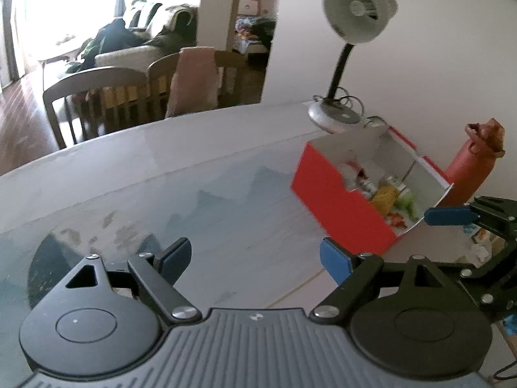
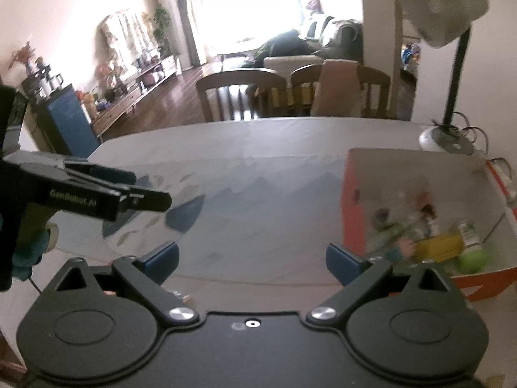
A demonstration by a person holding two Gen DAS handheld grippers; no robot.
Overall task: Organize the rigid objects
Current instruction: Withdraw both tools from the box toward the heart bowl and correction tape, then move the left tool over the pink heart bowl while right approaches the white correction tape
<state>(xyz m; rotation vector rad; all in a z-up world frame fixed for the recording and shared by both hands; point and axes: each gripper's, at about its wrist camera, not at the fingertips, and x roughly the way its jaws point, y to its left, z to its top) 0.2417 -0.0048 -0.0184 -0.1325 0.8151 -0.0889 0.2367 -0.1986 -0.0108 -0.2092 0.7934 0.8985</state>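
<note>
Left gripper (image 1: 255, 255) spread wide and empty above the table (image 1: 226, 194), right gripper (image 2: 252, 258) likewise released, red box (image 1: 339, 203) of small items beside a desk lamp (image 1: 342, 64)

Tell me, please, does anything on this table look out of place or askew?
Nothing much stands out. The red box sits upright and open with small items inside; the lamp and red bottle stand upright behind it.

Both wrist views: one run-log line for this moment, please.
left gripper open, empty | right gripper open, empty | red box holds small items | table
</note>
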